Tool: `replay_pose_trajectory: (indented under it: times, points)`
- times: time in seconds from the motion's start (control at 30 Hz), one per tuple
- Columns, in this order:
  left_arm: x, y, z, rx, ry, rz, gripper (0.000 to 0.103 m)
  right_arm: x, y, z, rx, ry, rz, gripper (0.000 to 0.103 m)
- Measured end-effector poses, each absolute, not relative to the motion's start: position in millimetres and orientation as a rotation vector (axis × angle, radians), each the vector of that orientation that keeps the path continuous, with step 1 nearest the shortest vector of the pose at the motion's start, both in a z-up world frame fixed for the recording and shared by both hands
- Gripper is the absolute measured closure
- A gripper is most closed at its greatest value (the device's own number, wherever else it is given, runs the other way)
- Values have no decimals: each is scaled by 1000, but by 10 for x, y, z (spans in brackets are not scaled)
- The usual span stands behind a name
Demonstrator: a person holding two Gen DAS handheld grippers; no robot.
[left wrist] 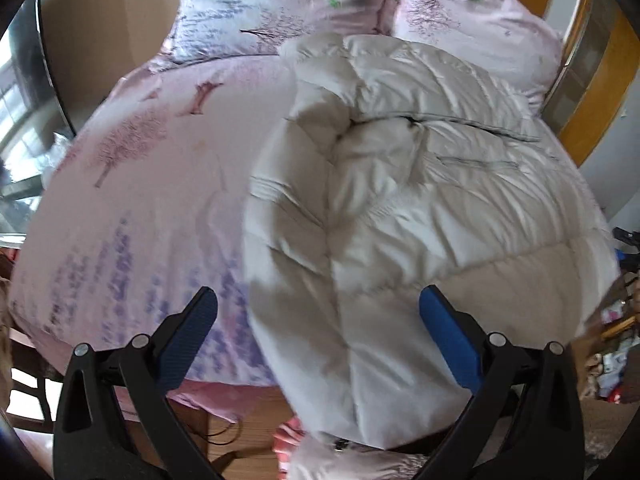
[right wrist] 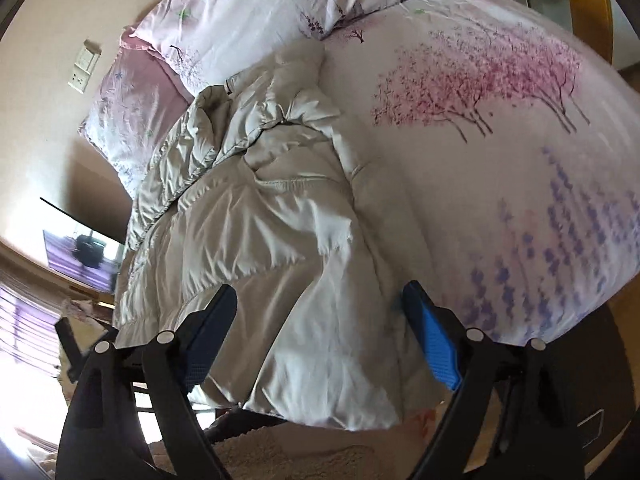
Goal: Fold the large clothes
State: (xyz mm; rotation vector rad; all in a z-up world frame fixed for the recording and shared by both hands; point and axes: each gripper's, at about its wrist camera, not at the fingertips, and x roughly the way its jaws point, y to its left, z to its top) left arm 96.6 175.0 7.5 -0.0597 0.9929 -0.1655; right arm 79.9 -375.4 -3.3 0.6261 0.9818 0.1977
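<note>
A large white puffy down coat (left wrist: 400, 208) lies crumpled on the bed, its hem hanging over the near edge. In the right wrist view the coat (right wrist: 256, 220) fills the left half of the bed. My left gripper (left wrist: 318, 300) is open and empty, its blue-padded fingers spread above the coat's lower left part. My right gripper (right wrist: 318, 296) is open and empty, its fingers spread over the coat's near hem. Neither gripper touches the cloth that I can tell.
The bed has a pink floral cover (right wrist: 500, 140) and two pillows (right wrist: 260, 12) at the head. A wooden headboard (left wrist: 592, 80) stands at the far right. Wooden floor (left wrist: 248, 432) lies below the bed edge. A wall socket (right wrist: 82, 68) is on the left.
</note>
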Motion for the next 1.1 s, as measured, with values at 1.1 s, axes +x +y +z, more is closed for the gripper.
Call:
replay_pose_trajectory:
  times: [1.1]
  points:
    - [1120, 1795, -197, -376, 1125, -340, 9, 590, -4019, -450, 935, 1036, 320, 40]
